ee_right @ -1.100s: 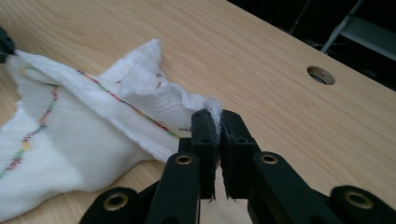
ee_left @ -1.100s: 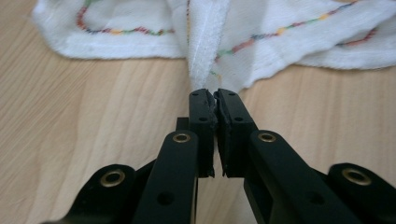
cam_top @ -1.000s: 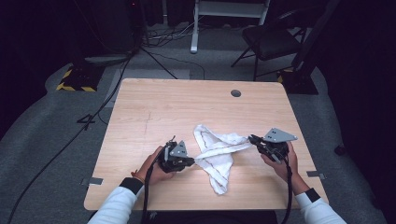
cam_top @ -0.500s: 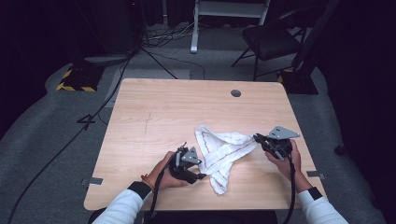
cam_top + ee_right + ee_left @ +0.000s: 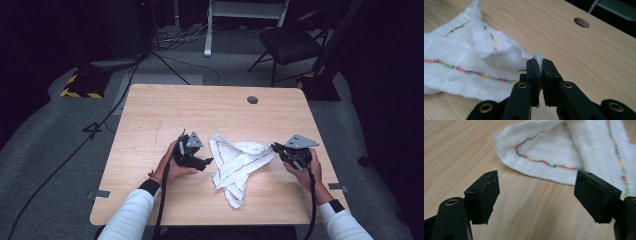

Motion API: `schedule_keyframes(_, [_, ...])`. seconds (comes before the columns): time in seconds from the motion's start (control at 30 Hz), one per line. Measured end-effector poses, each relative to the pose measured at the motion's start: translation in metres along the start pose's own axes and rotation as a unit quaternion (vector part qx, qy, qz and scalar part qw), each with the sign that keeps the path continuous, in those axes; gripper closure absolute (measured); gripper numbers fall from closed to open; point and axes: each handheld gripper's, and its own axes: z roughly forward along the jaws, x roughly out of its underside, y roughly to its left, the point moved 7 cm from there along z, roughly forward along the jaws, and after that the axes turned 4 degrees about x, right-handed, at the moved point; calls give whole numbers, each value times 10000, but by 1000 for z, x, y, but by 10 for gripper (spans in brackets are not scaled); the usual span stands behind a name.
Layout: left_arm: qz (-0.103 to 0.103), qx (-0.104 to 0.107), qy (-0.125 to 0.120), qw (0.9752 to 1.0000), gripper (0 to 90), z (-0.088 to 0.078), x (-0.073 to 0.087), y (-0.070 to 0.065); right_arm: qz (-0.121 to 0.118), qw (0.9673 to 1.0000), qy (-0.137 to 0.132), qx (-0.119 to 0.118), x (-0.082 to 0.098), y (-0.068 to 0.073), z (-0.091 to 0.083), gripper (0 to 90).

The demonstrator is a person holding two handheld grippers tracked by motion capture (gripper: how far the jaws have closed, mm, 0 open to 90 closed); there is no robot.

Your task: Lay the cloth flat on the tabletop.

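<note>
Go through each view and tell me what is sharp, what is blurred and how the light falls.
High view: the table is evenly lit, the room around it nearly black, detail a bit soft. Left gripper view: the cloth is sharp at its near hem and softens towards the top right, and the black fingers show little detail. Right gripper view: the pinched cloth edge and coloured stitching are crisp, while the table's hole is slightly soft.

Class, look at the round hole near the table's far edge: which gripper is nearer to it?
Right. The right gripper, shut on the white cloth, sits nearer the hole, on its side of the table. The left gripper, open beside the cloth, lies farther away.
</note>
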Motion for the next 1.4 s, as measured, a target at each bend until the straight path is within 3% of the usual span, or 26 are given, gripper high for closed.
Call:
schedule_keyframes(0.27, [-218, -107, -118, 9996, 212, 28, -21, 27, 62, 10000, 55, 23, 5, -7, 4, 854])
schedule_keyframes(0.47, [-449, 60, 6, 9990, 217, 53, -26, 38, 60, 10000, 46, 37, 5, -7, 4, 855])
schedule_keyframes(0.57, [-372, 71, 188, 9991, 240, 60, -23, 40, 84, 10000, 38, 33, 5, -8, 4, 855])
schedule_keyframes(0.6, [-371, 44, 214, 9991, 317, 61, -22, 42, 92, 9999, 37, 53, 6, -9, 3, 856])
schedule_keyframes(0.63, [-377, 110, 191, 9990, 319, 61, -22, 42, 105, 9999, 23, 48, 6, -9, 3, 856])
schedule_keyframes(0.67, [-406, 145, 136, 9990, 319, 61, -22, 43, 105, 9999, 23, 48, 6, -9, 3, 856])
schedule_keyframes(0.7, [-387, 243, 113, 9989, 426, 60, -22, 43, 115, 9999, -16, 35, 5, -9, 2, 857])
schedule_keyframes(0.73, [-382, 326, 77, 9987, 426, 59, -22, 41, 115, 9999, -16, 35, 5, -9, 2, 857])
schedule_keyframes(0.77, [-310, 408, 112, 9986, 465, 58, -21, 40, 119, 9999, -23, 28, 5, -9, 1, 858])
schedule_keyframes(0.8, [-254, 465, 144, 9985, 575, 57, -21, 39, 117, 9999, -31, 14, 5, -9, 1, 858])
schedule_keyframes(0.83, [-207, 569, 136, 9981, 575, 57, -21, 38, 117, 9999, -31, 14, 5, -9, 1, 858])
schedule_keyframes(0.9, [-131, 568, 124, 9982, 712, 55, -21, 37, 123, 9999, -58, 9, 4, -8, 1, 859])
schedule_keyframes(0.93, [-115, 564, 103, 9983, 712, 53, -22, 37, 123, 9999, -58, 9, 4, -8, 1, 859])
schedule_keyframes(1.0, [-75, 676, -105, 9976, 813, 45, -26, 37, 147, 9999, -88, -5, 3, -8, -1, 859])
schedule_keyframes(1.1, [-82, 748, -264, 9968, 836, 37, -30, 36, 150, 9998, -113, -7, 2, -9, -2, 859])
schedule_keyframes(1.4, [360, 668, -572, 9955, 870, -4, -48, 20, 178, 9992, -338, -75, -11, -7, -14, 864])
